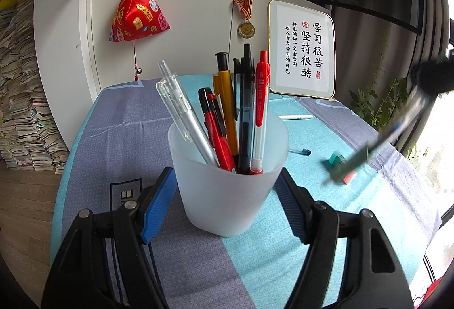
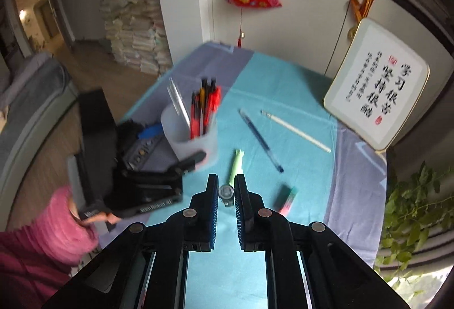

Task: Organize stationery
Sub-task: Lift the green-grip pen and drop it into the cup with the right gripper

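Note:
A frosted white cup (image 1: 227, 195) stands on the blue and grey cloth and holds several pens (image 1: 241, 110): red, black, yellow and clear. My left gripper (image 1: 227, 175) is shut on the cup, one pad on each side of its wall. The right wrist view shows the same cup (image 2: 184, 138) at the left. My right gripper (image 2: 227, 181) is shut on the end of a light green pen (image 2: 237, 164), which hangs in the air above the cloth. From the left wrist that green pen (image 1: 354, 158) is a blurred streak at the right.
A blue pen (image 2: 261, 138), a white pen (image 2: 295, 131) and a teal and pink eraser (image 2: 288, 199) lie on the cloth right of the cup. A framed calligraphy board (image 2: 377, 98) leans at the back right. A pink sleeve (image 2: 65, 218) is at the left edge; a plant (image 2: 411, 201) is right of the table.

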The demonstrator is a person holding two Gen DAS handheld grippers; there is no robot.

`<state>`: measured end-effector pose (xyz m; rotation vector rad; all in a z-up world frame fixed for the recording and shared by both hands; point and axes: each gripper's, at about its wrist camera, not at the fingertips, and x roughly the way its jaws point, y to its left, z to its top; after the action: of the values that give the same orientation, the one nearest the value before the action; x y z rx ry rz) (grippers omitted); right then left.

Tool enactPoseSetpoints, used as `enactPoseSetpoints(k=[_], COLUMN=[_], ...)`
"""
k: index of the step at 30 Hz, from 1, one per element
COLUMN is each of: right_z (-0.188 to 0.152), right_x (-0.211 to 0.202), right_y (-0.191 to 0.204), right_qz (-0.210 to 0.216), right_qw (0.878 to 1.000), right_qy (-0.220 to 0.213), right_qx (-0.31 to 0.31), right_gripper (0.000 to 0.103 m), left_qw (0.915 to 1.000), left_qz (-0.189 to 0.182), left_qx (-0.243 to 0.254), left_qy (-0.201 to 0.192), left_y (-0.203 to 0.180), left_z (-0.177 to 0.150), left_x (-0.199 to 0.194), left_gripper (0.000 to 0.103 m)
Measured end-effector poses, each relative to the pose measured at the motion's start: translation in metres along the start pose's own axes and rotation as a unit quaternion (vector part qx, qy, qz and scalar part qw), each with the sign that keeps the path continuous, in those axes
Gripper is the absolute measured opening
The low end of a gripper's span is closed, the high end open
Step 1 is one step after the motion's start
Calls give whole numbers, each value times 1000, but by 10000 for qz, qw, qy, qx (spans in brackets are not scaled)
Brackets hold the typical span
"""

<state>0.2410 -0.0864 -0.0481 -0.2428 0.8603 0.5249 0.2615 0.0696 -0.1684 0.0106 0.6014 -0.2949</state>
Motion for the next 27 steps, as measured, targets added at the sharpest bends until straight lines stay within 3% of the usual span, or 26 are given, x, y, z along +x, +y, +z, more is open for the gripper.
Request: enactPoseSetpoints(k=[3,7,13,27], right_z=[26,54,64,59], right_x=[-26,-27,3,74], right_y=[3,15,23,3], right_qz=[169,379,387,470], right_qw=[9978,9957,9975,9974], right_qy=[-628,-846,-588,125], right_qx=[99,83,-15,526], right_gripper=[12,12,12,12], left_qw=[10000,10000,10000,10000], left_qz=[-5,-12,-14,-14], left_qx=[-5,-13,-16,-18], left_qy=[7,14,18,21], left_y=[0,0,0,0], left_z=[0,-1,-1,-1], left_x=[0,0,0,0], left_gripper=[71,71,71,71])
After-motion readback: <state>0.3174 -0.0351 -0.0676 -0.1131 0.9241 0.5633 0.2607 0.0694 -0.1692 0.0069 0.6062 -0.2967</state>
